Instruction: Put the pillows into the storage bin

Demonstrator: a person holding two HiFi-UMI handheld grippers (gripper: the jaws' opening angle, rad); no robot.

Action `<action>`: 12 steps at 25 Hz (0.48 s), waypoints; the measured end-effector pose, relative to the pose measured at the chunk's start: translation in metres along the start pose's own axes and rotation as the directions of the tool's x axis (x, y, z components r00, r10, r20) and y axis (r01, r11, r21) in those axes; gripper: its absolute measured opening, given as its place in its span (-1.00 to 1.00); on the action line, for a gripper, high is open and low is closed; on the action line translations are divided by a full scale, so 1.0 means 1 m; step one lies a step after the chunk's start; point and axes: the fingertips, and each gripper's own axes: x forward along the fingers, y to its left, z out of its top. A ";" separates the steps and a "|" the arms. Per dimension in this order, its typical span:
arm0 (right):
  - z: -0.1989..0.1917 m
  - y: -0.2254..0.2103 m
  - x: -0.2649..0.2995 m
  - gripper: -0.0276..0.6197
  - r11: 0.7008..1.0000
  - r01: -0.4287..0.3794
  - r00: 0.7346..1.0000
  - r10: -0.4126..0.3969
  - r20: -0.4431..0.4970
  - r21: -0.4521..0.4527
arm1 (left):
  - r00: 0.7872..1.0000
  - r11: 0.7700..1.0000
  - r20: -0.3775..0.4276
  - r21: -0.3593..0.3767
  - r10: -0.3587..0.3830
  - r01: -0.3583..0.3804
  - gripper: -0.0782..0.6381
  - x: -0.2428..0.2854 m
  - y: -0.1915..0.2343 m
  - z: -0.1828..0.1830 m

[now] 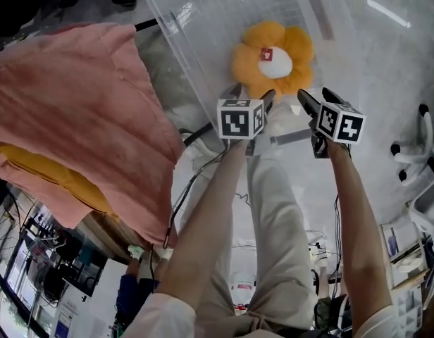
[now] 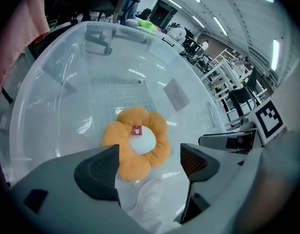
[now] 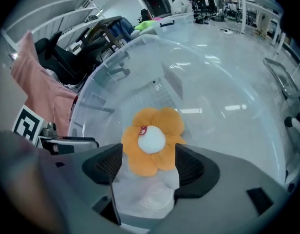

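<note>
Bin [image 1: 182, 20] far end cut off; pillow [image 1: 273, 58] inside, probably lying flat. Left gripper [image 1: 252, 94], right gripper [image 1: 315, 96]: jaws spread, empty.

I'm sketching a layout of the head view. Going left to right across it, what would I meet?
pink cloth → left gripper → right gripper → white chair base
</note>
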 end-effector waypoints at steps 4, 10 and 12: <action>0.005 0.024 -0.018 0.16 0.999 -0.024 0.999 0.025 0.036 -0.022 | 1.000 0.999 0.025 0.045 -0.014 0.013 0.34 -0.023 -0.014 0.006; 0.034 0.065 -0.063 0.07 0.997 -0.032 0.984 0.045 0.173 -0.076 | 0.996 0.988 0.072 0.148 -0.042 0.031 0.33 -0.068 -0.040 0.022; 0.040 0.079 -0.078 0.07 0.997 -0.037 0.981 0.051 0.189 -0.074 | 0.994 0.985 0.099 0.171 -0.048 0.031 0.32 -0.088 -0.045 0.033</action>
